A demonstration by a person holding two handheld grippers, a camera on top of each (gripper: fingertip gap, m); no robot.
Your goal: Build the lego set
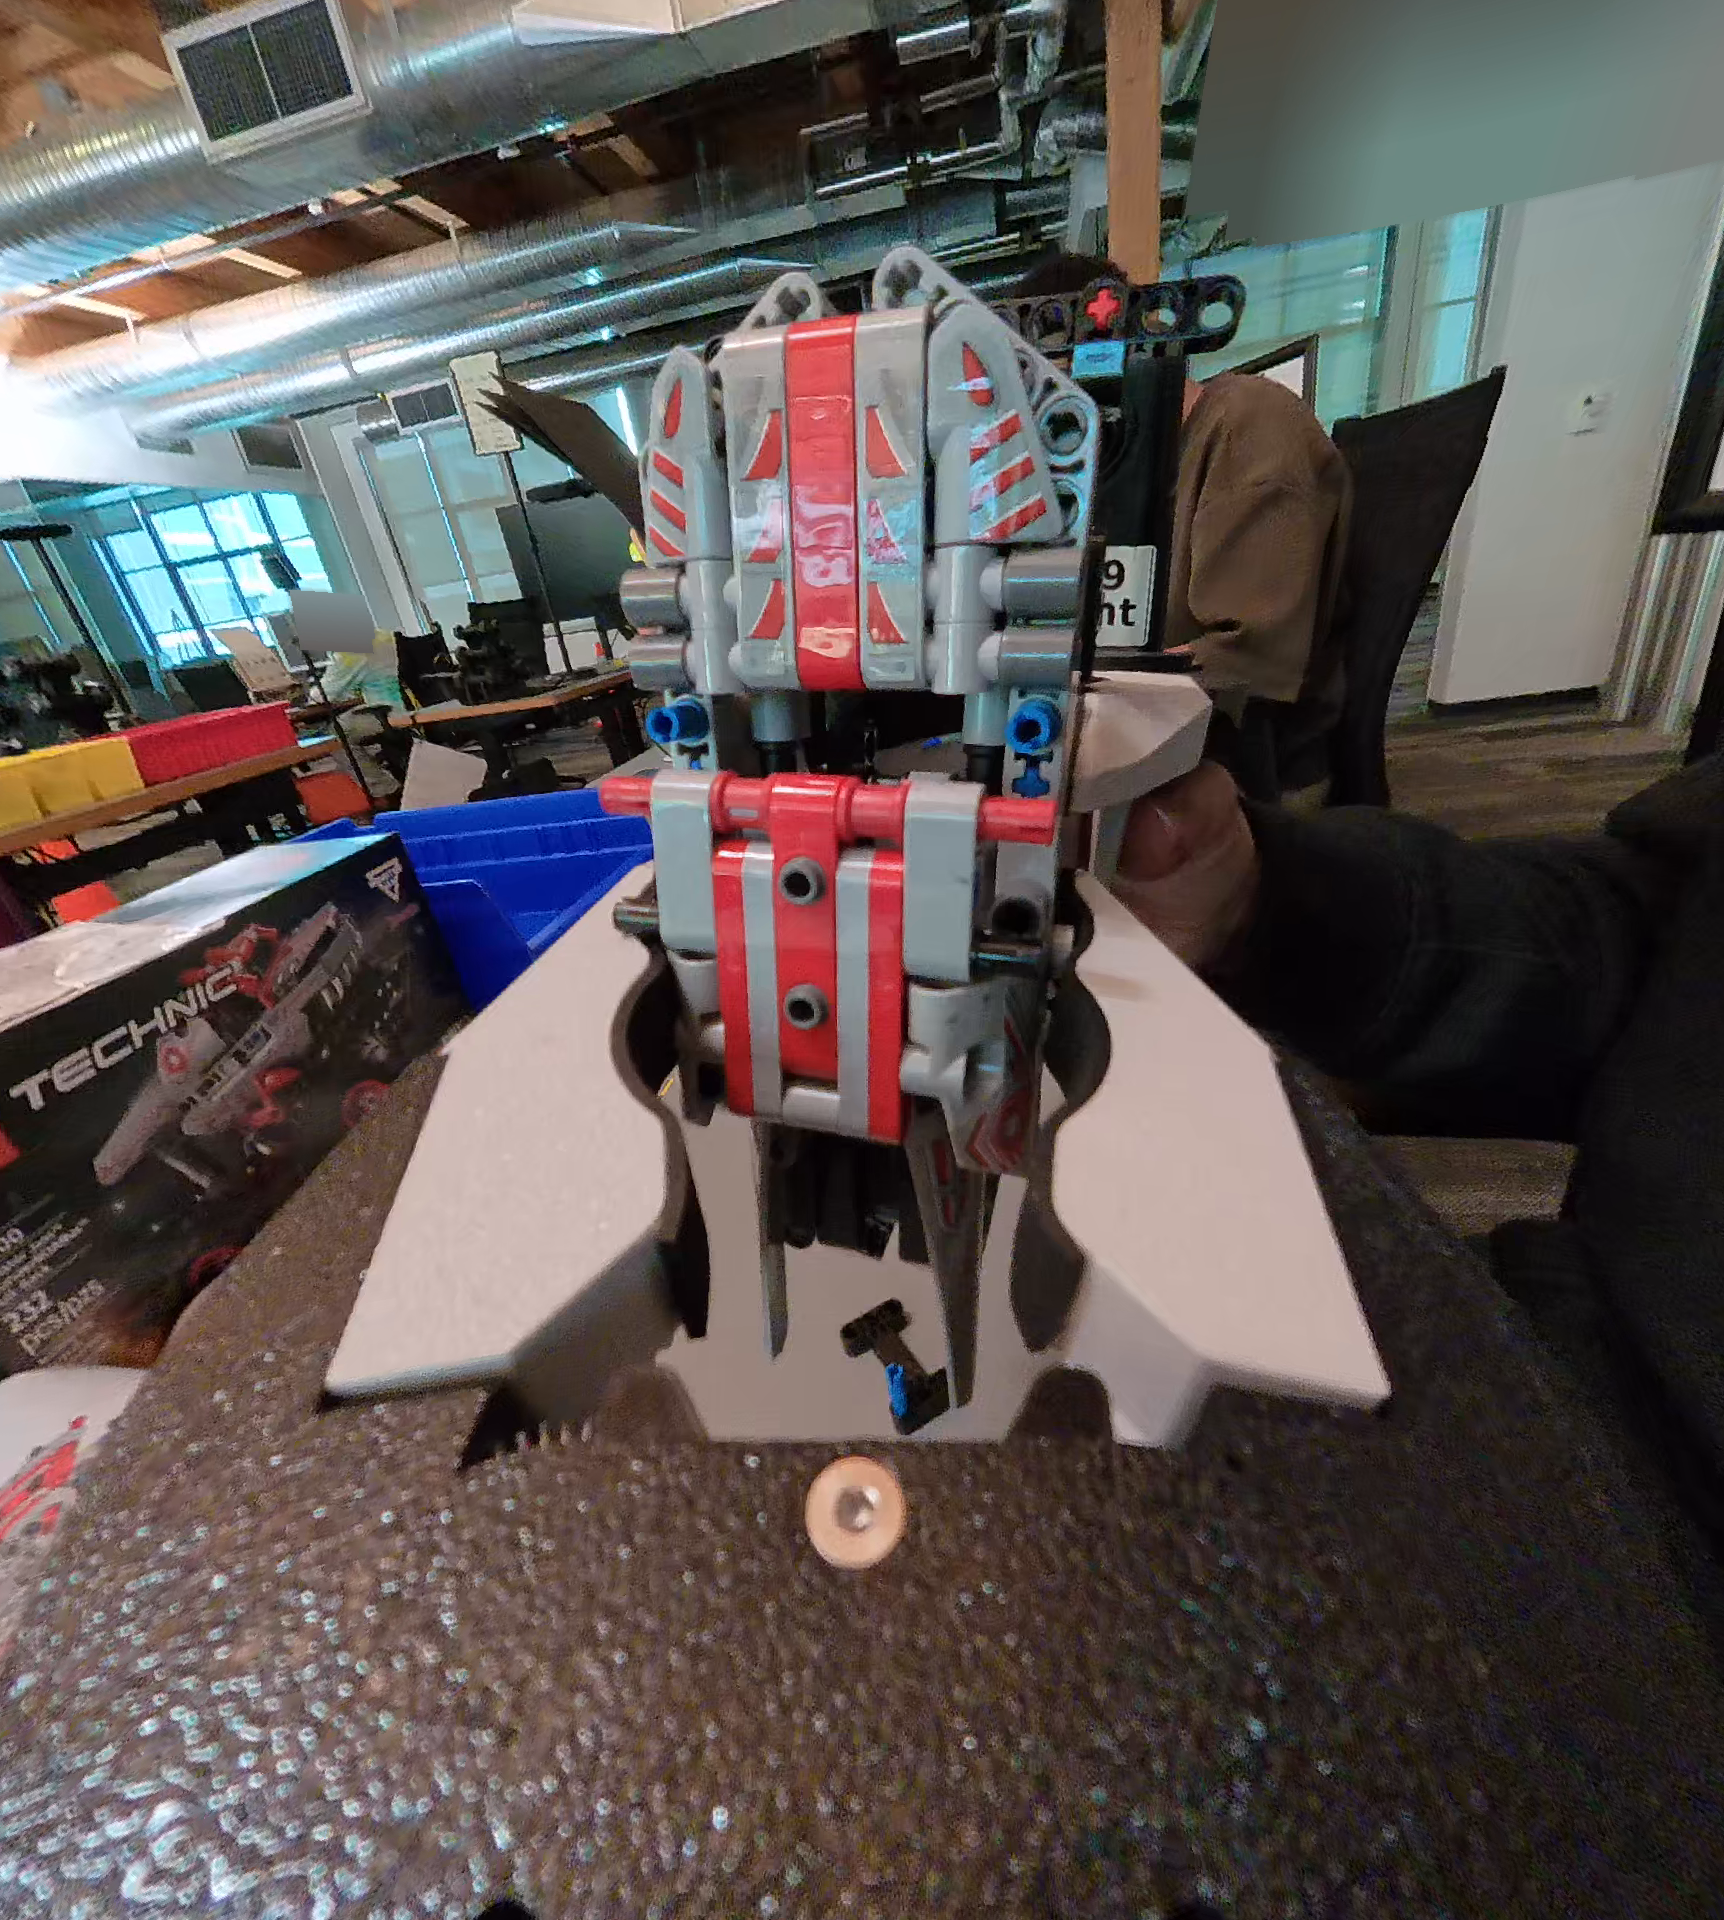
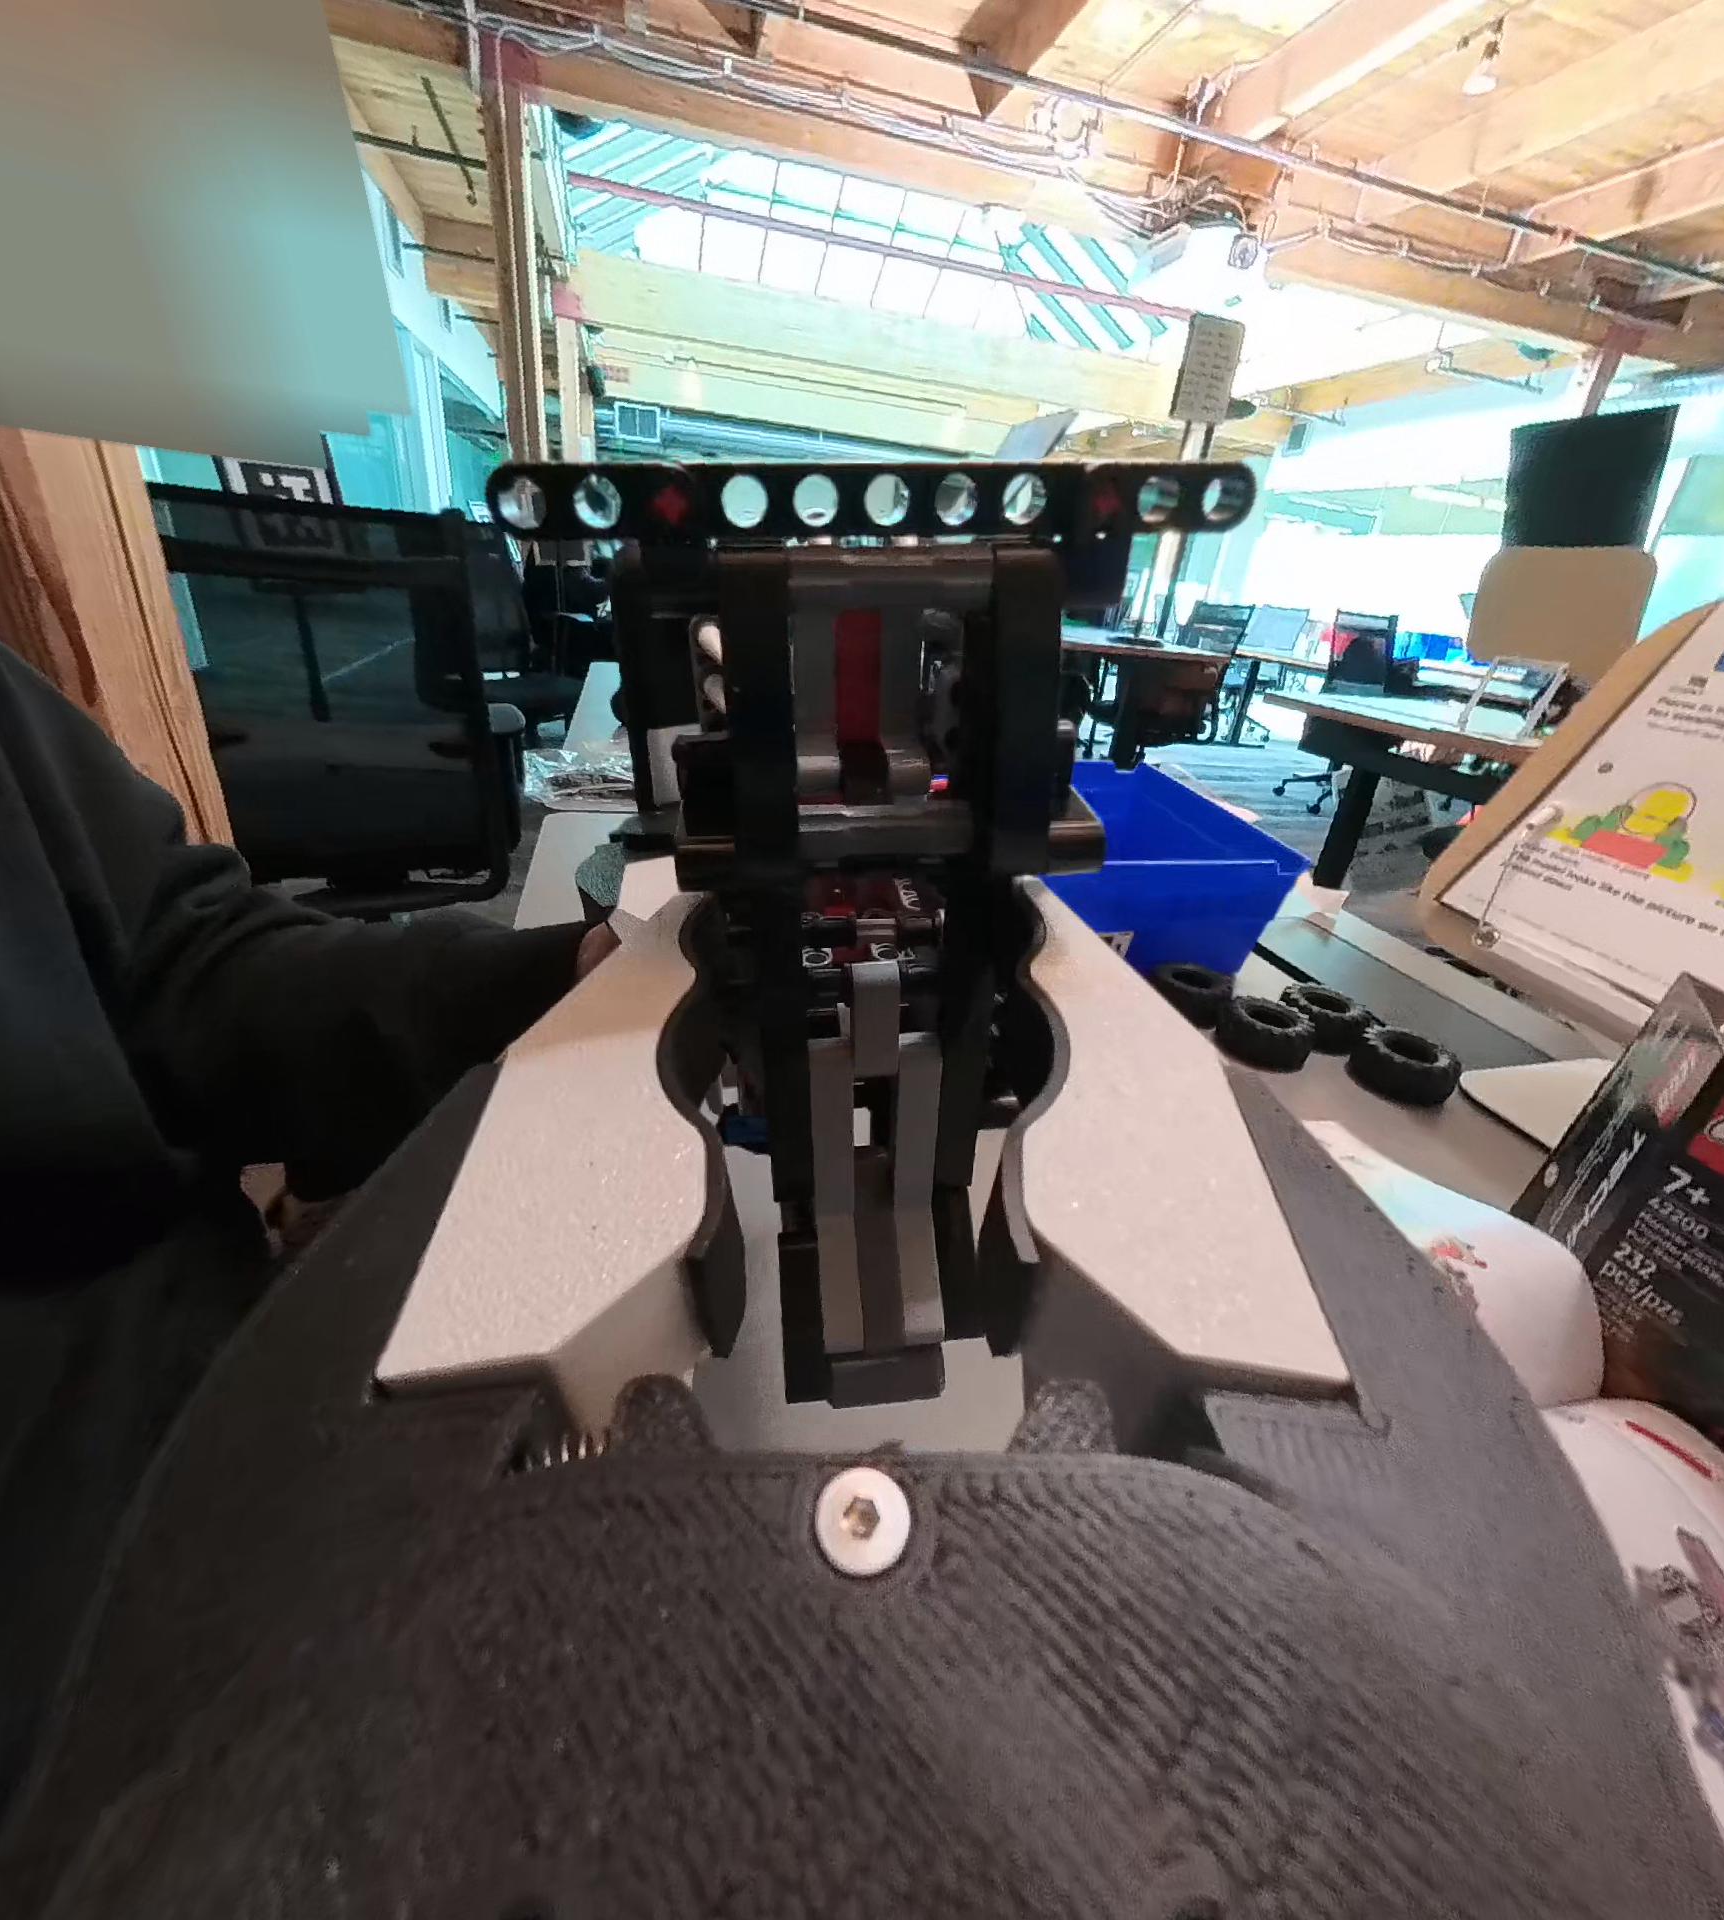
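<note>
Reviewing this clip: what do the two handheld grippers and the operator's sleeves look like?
Both grippers match. The left gripper and the right gripper each have a rough, grainy black printed body with one pale round screw near the front, and two light grey, flat-topped fingers whose inner edges are dark and wavy. No cables show. The person wears dark sleeves.

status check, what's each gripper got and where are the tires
Left gripper and right gripper both shut on lego model. Four black tires loose on table, not fitted. Nothing blocking.
</note>
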